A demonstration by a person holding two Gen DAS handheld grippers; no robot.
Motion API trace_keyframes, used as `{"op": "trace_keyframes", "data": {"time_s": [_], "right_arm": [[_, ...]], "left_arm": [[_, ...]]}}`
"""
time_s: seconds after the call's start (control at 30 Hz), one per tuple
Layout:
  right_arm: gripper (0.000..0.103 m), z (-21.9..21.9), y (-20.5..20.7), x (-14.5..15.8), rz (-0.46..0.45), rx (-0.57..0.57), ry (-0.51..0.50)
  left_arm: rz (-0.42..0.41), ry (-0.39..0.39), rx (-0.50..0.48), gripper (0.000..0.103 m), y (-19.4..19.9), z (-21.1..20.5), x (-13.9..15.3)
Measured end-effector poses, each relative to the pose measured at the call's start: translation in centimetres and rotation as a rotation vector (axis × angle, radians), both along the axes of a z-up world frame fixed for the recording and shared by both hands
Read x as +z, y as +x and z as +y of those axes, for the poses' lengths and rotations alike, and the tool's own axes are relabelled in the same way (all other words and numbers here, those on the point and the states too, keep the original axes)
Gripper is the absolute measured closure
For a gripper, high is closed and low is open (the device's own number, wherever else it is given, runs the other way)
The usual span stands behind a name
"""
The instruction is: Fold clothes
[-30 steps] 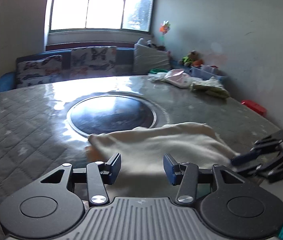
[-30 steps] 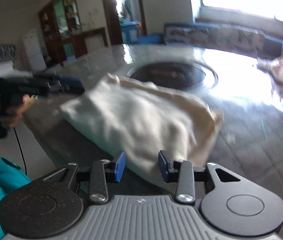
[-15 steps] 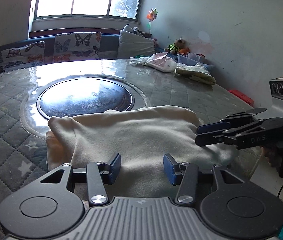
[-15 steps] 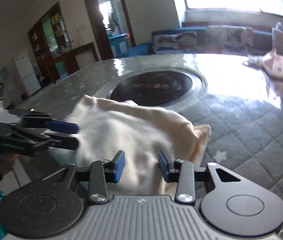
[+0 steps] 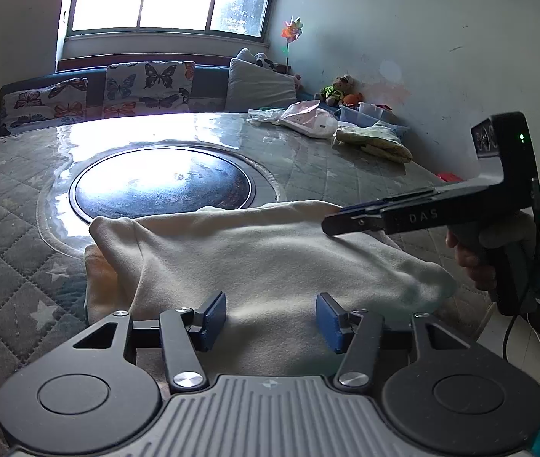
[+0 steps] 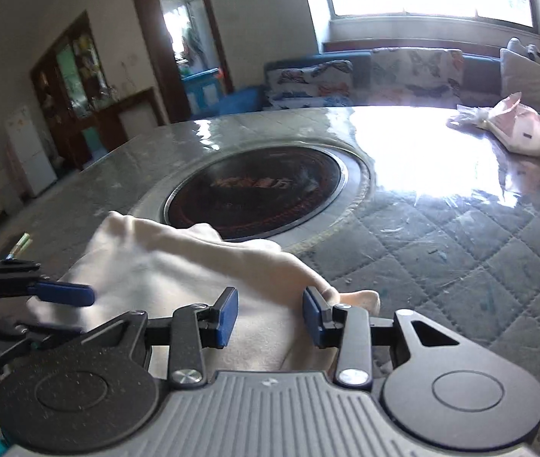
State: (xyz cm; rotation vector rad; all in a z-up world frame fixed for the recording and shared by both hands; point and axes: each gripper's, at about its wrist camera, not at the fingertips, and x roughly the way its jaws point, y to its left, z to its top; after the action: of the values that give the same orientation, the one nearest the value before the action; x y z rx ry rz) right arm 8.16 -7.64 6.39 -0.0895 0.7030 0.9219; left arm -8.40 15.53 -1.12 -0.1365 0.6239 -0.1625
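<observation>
A cream garment point(image 5: 270, 255) lies folded over on the quilted table point(image 5: 10, 221), close to its front edge. My left gripper point(image 5: 271, 320) hovers over the garment's near side. Its jaws are opening, the blue pads point(image 5: 214, 318) stand apart and press on nothing, and the cloth lies beneath them. In the right wrist view the same garment point(image 6: 178, 262) runs under my right gripper point(image 6: 270, 321), which is open above the cloth's right end. From the left wrist view the right gripper point(image 5: 332, 224) reaches in side-on over the garment's far right part, held by a hand in a teal sleeve.
A round dark inset plate point(image 5: 163, 182) fills the table's middle, just behind the garment. At the far right lie a pink-and-white bag point(image 5: 308, 122) and a yellow-green cloth point(image 5: 376, 144). A sofa with butterfly cushions point(image 5: 144, 87) stands behind. The table edge drops away at right.
The right gripper has swung in from the right over the garment. The left gripper came down closer to the cloth early on, and its jaws now stand a little wider.
</observation>
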Motion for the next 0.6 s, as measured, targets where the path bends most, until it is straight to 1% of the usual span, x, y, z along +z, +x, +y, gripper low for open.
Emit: {"op": "trace_keyframes", "data": {"time_s": [0.17,0.33,0.43,0.57,0.6], "right_arm": [[0.065,2.5,-0.4,0.9,-0.069,0.009,-0.019],[0.065,5.9,0.3,0.4,-0.071,0.000,-0.055],[0.063,7.6,0.5,-0.4,-0.094,0.014,-0.100],[0.061,8.4,0.3,-0.8,-0.113,0.014,-0.131],[0.060,8.4,0.2,-0.6,-0.116,0.013,-0.125]], "left_arm": [[-0.005,-0.006,-0.001,0.045,-0.1,0.1,-0.2],[-0.009,-0.015,0.004,0.043,-0.2,0.0,-0.2],[-0.013,-0.016,0.003,0.042,-0.2,-0.1,-0.3],[-0.015,-0.023,0.001,0.042,-0.2,0.0,-0.3],[-0.015,-0.025,0.000,0.042,-0.2,0.1,-0.3]]}}
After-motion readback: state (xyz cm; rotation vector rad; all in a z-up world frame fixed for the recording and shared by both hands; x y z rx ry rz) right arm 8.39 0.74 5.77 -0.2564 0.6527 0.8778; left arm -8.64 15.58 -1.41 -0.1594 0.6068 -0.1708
